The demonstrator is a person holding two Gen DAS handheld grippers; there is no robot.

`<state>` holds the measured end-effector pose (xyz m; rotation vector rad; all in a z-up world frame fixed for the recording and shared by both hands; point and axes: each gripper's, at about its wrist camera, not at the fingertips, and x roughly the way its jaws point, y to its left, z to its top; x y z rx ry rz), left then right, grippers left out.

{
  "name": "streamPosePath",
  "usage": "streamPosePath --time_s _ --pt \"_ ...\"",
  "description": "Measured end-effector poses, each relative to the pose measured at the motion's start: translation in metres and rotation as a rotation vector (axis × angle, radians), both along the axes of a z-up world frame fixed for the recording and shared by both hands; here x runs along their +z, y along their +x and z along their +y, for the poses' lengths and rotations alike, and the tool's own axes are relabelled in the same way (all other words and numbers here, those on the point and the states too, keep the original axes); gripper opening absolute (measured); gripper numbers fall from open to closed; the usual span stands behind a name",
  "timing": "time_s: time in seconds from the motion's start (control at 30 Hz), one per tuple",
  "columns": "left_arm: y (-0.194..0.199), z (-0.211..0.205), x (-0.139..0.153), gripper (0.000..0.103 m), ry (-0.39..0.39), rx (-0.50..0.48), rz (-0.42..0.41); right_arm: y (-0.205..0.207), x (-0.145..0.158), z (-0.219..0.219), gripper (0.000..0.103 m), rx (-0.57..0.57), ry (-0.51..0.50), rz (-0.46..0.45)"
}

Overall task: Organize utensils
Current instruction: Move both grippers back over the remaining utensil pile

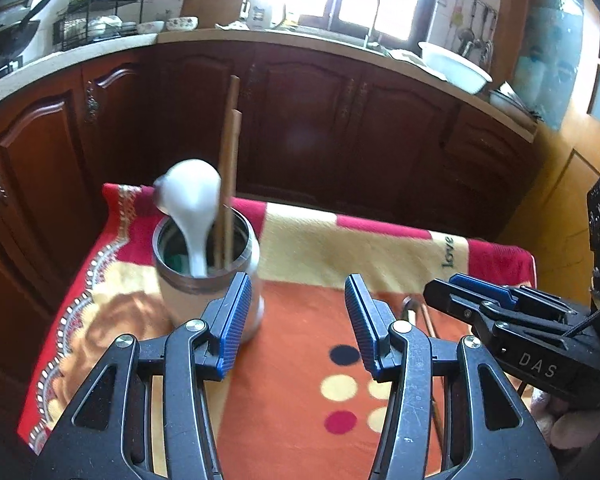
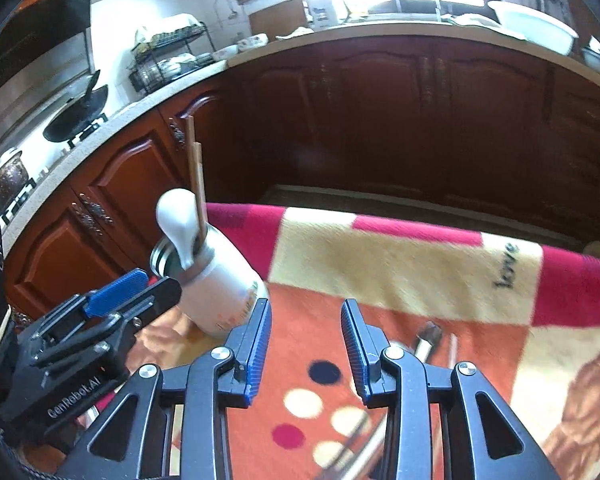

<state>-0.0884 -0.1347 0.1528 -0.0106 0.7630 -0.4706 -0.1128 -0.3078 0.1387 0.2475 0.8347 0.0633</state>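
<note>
A white cylindrical utensil holder with a metal rim (image 1: 204,292) stands near the far left corner of a table covered by a red, cream and orange patterned blanket (image 1: 300,400). Inside it a white ceramic soup spoon (image 1: 194,208) stands bowl-up, just beside a pair of long brown wooden chopsticks (image 1: 229,168) that rise well above the rim. Further utensils (image 2: 428,338) lie on the blanket to the right, blurred and partly hidden behind the right gripper; what kind they are cannot be told. The left gripper (image 1: 296,320) hovers just in front of the holder, its blue-padded jaws spread wide with nothing between them. The right gripper (image 2: 304,344) hangs over the blanket's spotted orange part, jaws likewise apart and holding nothing. Dark wooden kitchen cabinets (image 1: 300,120) stand behind the table.
</note>
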Motion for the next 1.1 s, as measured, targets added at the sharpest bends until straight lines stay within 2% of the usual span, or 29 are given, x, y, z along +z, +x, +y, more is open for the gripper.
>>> streamPosePath --time_s 0.47,0.77,1.07,1.1 --pt "-0.039 -0.042 -0.015 0.050 0.059 -0.058 0.051 -0.074 -0.026 -0.058 0.035 -0.122 -0.016 0.058" --pt "-0.053 -0.056 -0.023 0.050 0.047 -0.091 0.093 -0.108 -0.045 -0.093 0.036 -0.212 0.011 0.102" --pt "-0.054 -0.063 -0.045 0.050 0.050 -0.125 0.158 -0.108 -0.072 -0.093 0.035 -0.161 0.093 0.132" --pt "-0.053 -0.064 -0.049 0.050 0.055 -0.130 0.168 -0.106 -0.075 -0.091 0.033 -0.148 0.098 0.133"
